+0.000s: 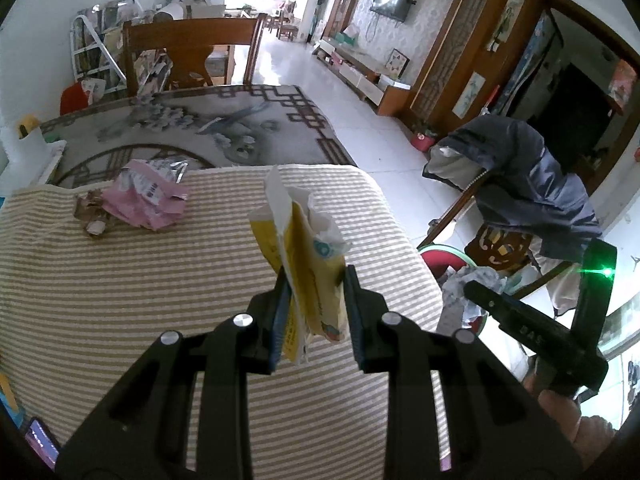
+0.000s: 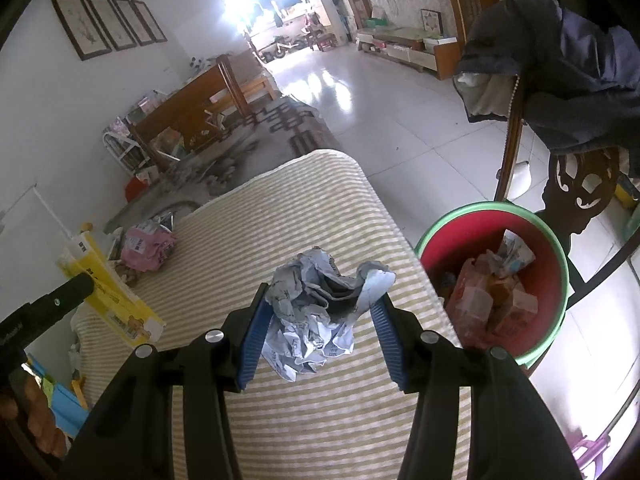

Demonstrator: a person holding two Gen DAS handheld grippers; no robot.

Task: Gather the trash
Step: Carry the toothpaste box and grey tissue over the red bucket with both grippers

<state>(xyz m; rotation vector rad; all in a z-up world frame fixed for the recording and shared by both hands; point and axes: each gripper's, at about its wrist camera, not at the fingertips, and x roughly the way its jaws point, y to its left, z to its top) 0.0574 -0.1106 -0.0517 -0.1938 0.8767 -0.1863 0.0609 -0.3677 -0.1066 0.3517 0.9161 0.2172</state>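
Note:
My left gripper [image 1: 314,280] is shut on a flattened yellow and white carton [image 1: 304,256], held upright above the striped cloth [image 1: 160,300]. My right gripper [image 2: 324,300] is shut on a crumpled ball of grey printed paper [image 2: 316,308], close to the table's right edge. Just past that edge, on the floor, stands a red bin with a green rim [image 2: 556,248] that holds several pieces of trash. Crumpled pink packaging [image 1: 148,200] and a scrap of brown paper [image 1: 90,216] lie on the cloth at the far left. In the left wrist view the right gripper [image 1: 520,320] shows at the right.
A wooden chair with a dark blue jacket [image 2: 568,76] draped over it stands right behind the bin. Another wooden chair [image 1: 188,56] stands at the table's far end. A patterned grey table cover [image 1: 208,128] lies beyond the cloth. The white tiled floor [image 2: 380,112] stretches away to the right.

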